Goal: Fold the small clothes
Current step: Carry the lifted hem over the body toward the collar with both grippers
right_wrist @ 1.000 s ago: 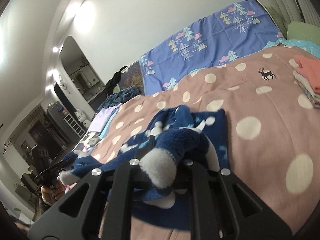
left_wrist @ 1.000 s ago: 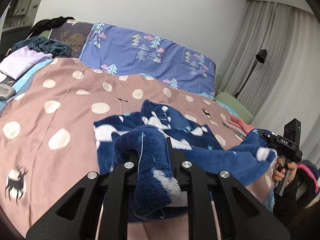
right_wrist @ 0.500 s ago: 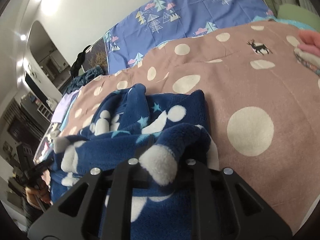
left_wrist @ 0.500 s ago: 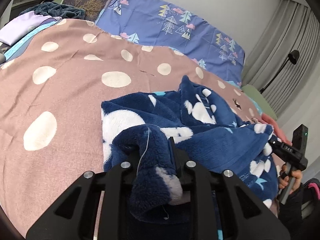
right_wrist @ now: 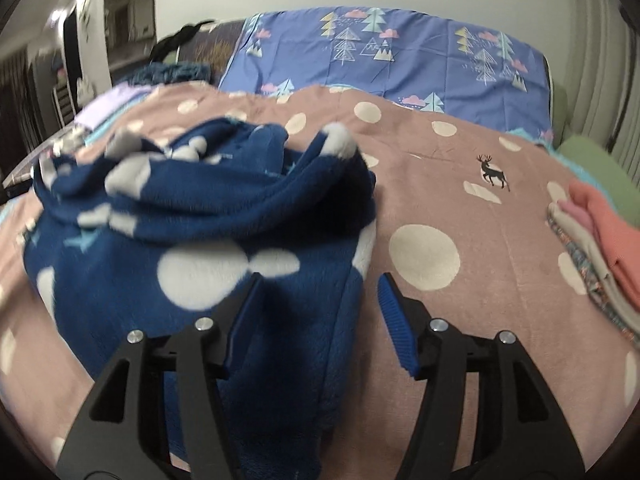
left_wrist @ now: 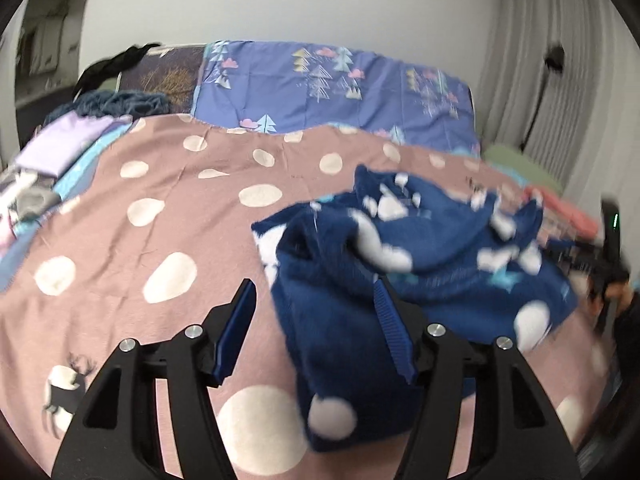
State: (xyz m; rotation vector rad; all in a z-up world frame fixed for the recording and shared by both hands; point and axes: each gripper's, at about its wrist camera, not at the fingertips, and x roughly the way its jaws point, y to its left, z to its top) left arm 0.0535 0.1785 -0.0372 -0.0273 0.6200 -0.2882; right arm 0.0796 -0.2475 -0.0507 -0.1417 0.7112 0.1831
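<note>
A navy fleece garment (left_wrist: 420, 264) with white dots lies crumpled on the brown dotted bedspread (left_wrist: 168, 208). In the left wrist view my left gripper (left_wrist: 313, 286) has its jaws opening; a fold of the fleece hangs between them against the right pad, and the left pad is bare. In the right wrist view the same garment (right_wrist: 192, 240) spreads to the left. My right gripper (right_wrist: 320, 280) also has its jaws opening, with the garment's right edge lying loose between them. A blurred hand holding the right gripper (left_wrist: 612, 248) shows at the far right of the left wrist view.
A stack of folded clothes (right_wrist: 600, 236), coral on top, lies at the bed's right edge beside a green pillow (right_wrist: 592, 160). A lilac folded piece (left_wrist: 60, 144) and dark clothes lie at the far left. A blue tree-print cover (right_wrist: 400, 56) lines the headboard.
Both grippers have gone from shut on the fleece corners to open, letting the cloth drop. Both have sunk toward the bed, and the garment now lies slack on it.
</note>
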